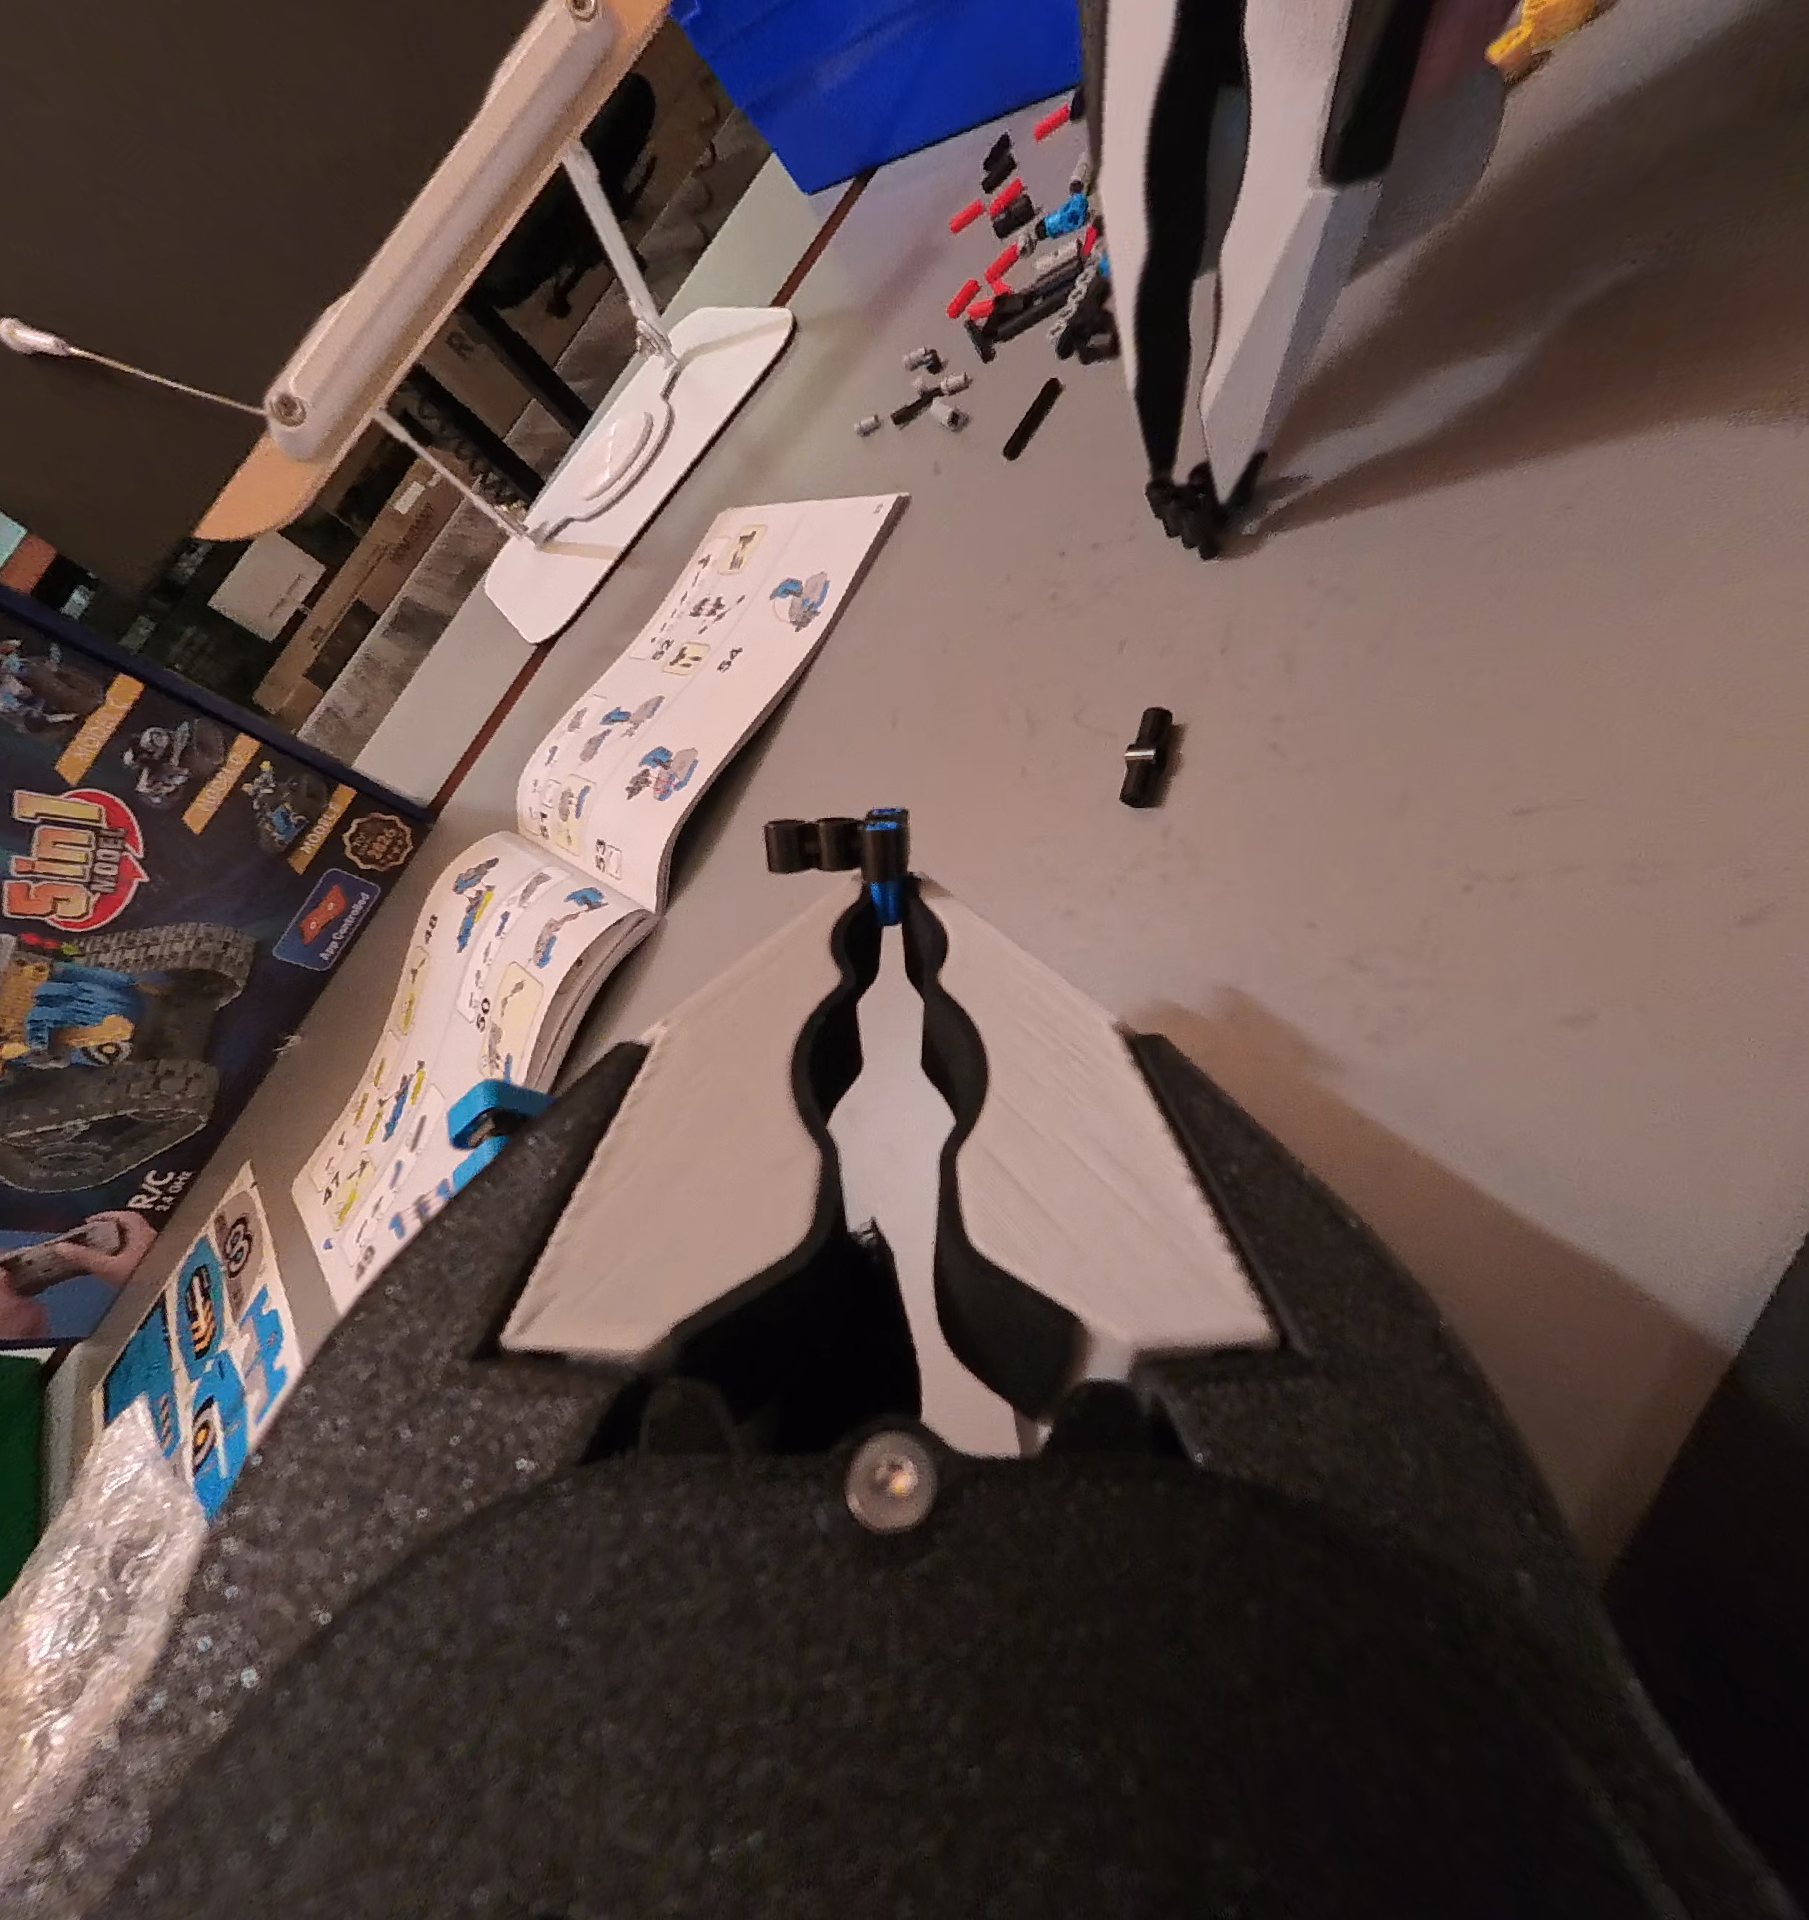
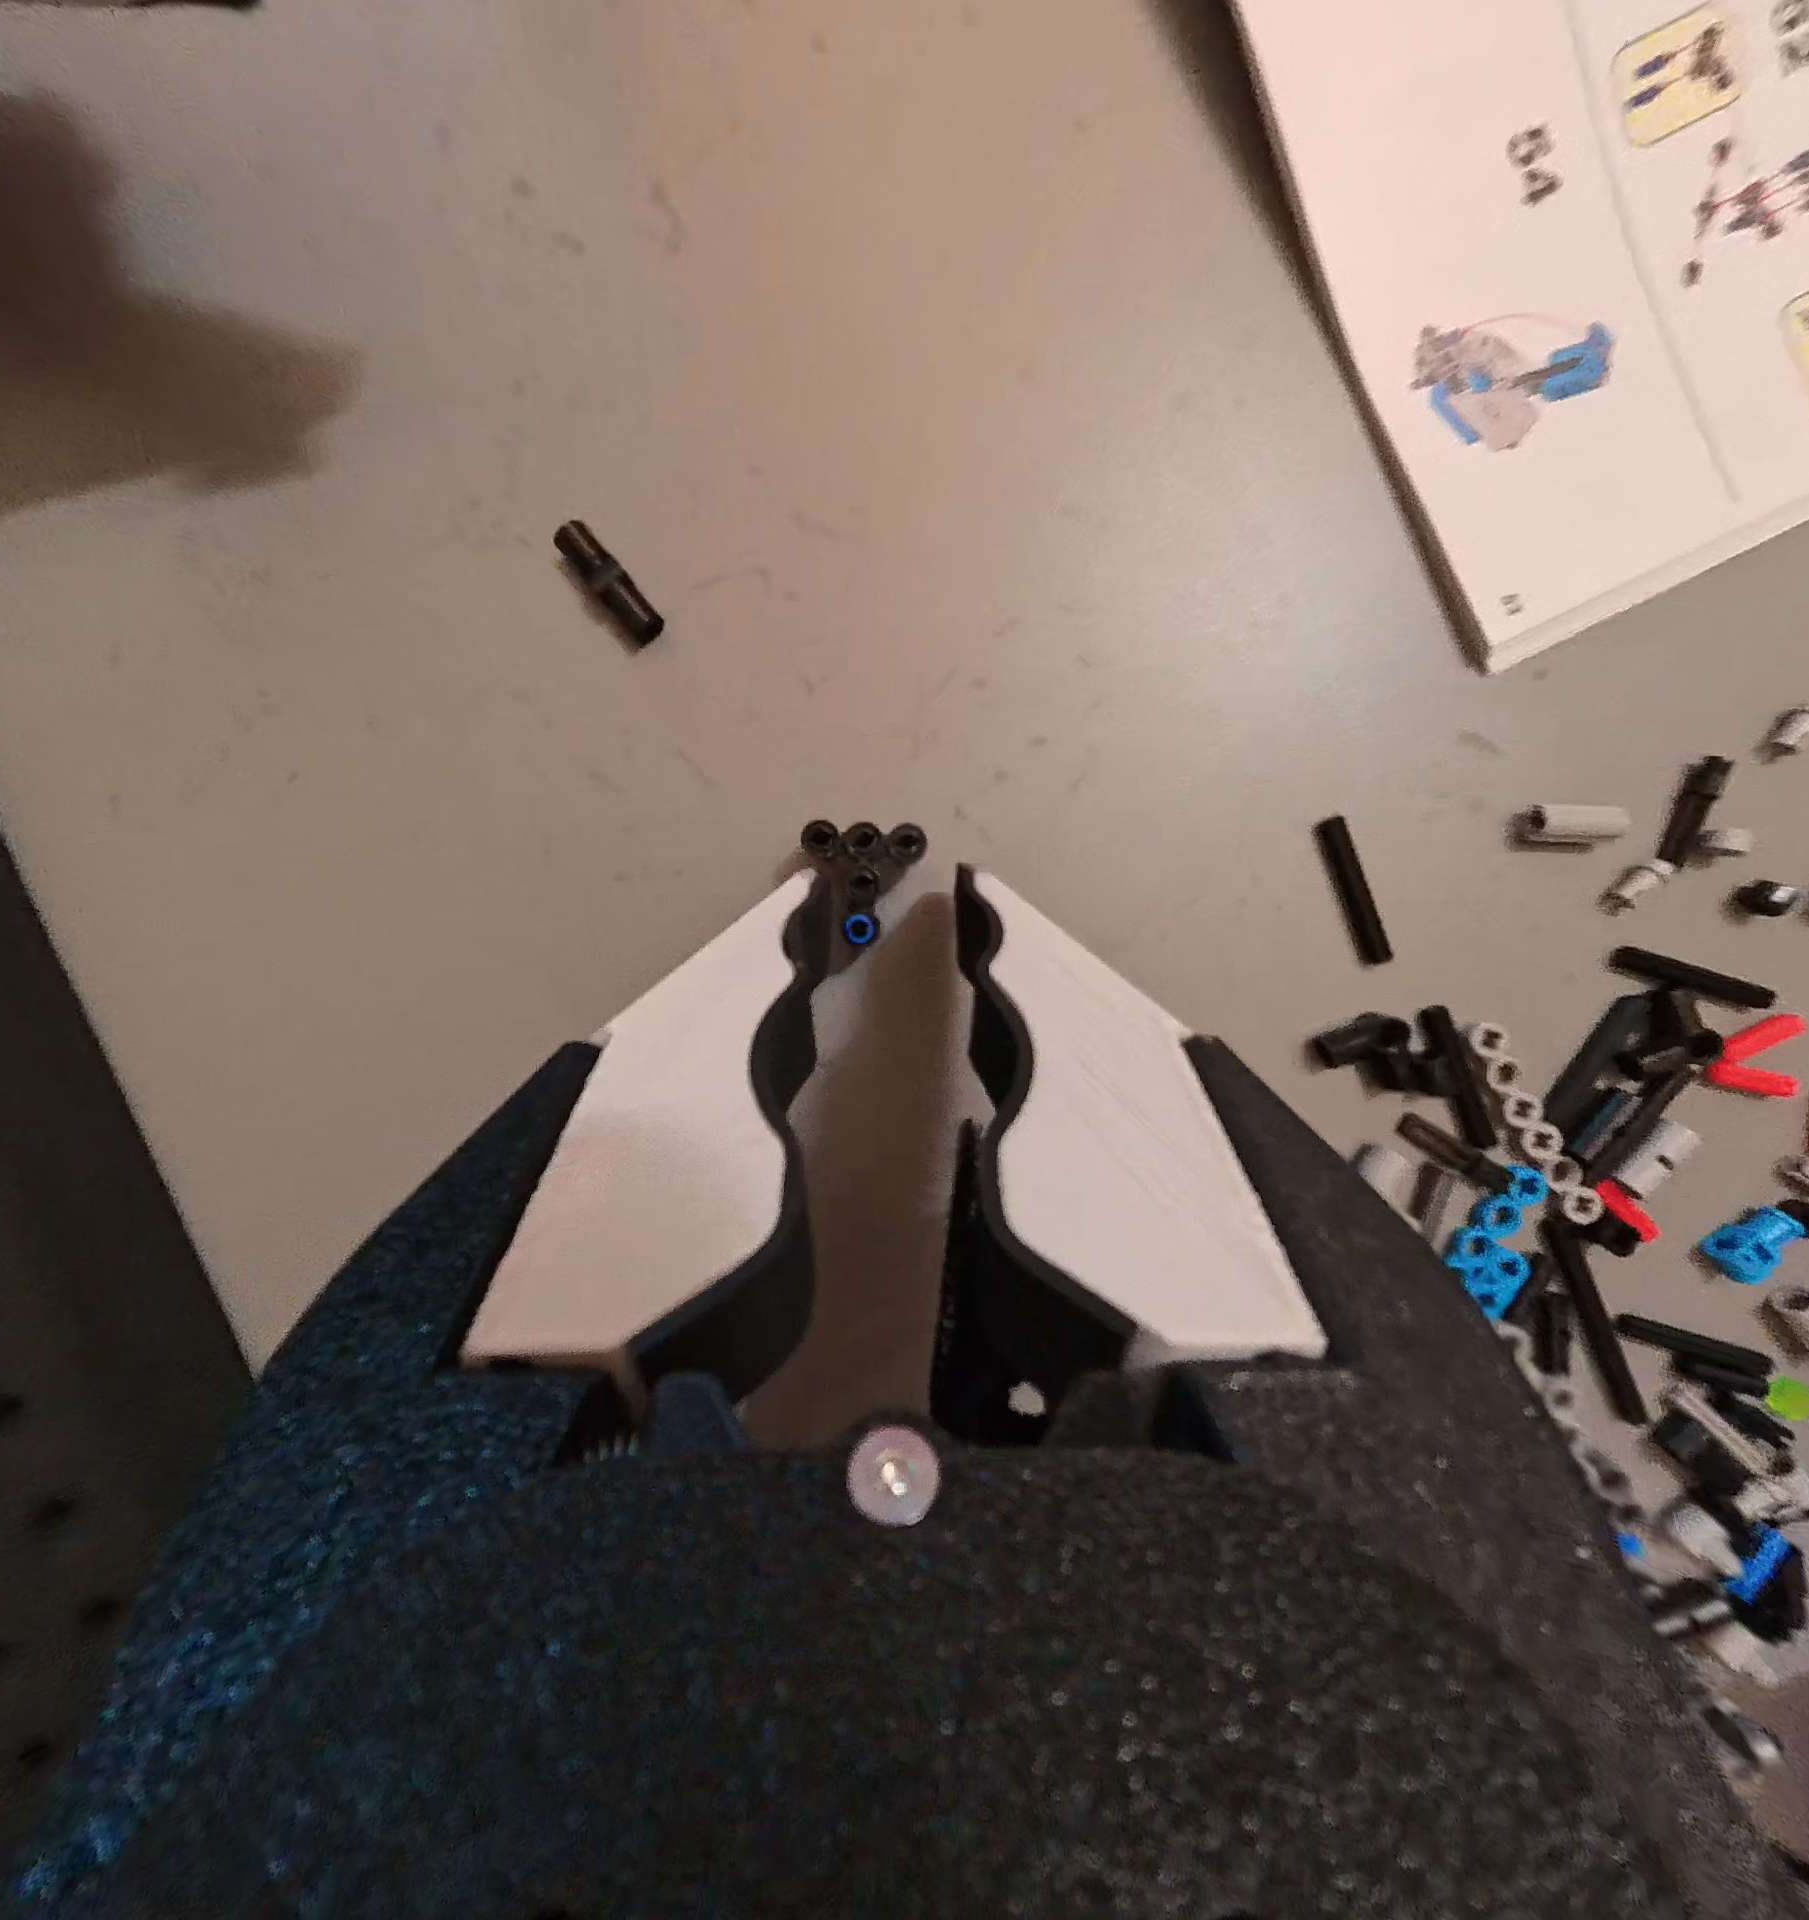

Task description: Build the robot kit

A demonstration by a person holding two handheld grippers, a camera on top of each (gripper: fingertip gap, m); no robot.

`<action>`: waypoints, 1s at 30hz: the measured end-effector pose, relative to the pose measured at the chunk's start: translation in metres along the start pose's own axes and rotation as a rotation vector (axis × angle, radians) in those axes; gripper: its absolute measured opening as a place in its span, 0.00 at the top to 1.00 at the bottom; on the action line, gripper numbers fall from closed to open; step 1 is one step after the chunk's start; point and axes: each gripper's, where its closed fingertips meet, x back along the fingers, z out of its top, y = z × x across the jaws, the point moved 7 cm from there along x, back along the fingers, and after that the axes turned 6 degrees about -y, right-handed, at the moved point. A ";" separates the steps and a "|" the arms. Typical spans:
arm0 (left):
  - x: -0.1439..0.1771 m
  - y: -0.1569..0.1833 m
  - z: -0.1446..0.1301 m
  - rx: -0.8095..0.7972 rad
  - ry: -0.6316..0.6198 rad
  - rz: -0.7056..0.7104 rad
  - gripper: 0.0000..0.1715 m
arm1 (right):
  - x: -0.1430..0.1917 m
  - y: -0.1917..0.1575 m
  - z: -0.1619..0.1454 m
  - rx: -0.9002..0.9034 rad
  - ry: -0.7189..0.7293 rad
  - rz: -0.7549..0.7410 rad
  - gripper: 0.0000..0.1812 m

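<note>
Black, blue, red and grey pieces on a pale grey table (image 2: 879, 312)

White-fingered grippers; black-and-blue connector (image 1: 858, 844); white booklet (image 1: 671, 748) beside a dark blue box (image 1: 131, 935).

An open instruction booklet (image 1: 609, 831) lies beside a toy box (image 1: 131, 935), loose bricks (image 2: 1606, 1195) scattered near.

Booklet (image 1: 609, 831) lies on table (image 1: 1399, 831) beside box (image 1: 131, 935).

booklet (image 2: 1606, 312): cut off at top and right edges
parts pile (image 2: 1606, 1195): blurred, partly cut off right
box (image 1: 100, 935): cropped at left
</note>
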 end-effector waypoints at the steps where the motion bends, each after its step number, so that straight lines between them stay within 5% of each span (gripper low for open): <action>1: 0.000 -0.001 -0.001 0.004 -0.002 0.003 0.98 | -0.003 -0.001 0.000 -0.004 -0.015 0.024 0.88; 5: -0.002 -0.001 -0.001 -0.009 -0.015 0.027 0.99 | -0.005 -0.004 0.004 0.025 -0.012 0.009 0.96; 7: -0.002 -0.002 -0.002 -0.004 -0.016 0.031 0.99 | 0.007 -0.010 0.022 0.024 0.140 0.026 0.97; 10: -0.003 -0.004 -0.002 0.011 -0.019 0.045 0.99 | 0.026 -0.036 0.062 -0.112 0.477 0.260 0.97; 13: -0.003 -0.004 -0.002 0.013 -0.016 0.046 0.99 | 0.015 -0.055 0.082 -0.281 0.608 0.489 0.97; 16: -0.002 -0.003 -0.002 0.007 -0.013 0.045 0.99 | 0.007 -0.055 0.086 -0.390 0.640 0.609 0.97; 30: -0.005 0.001 -0.003 -0.072 -0.059 0.096 0.99 | -0.010 -0.063 0.088 -0.427 0.586 0.614 0.97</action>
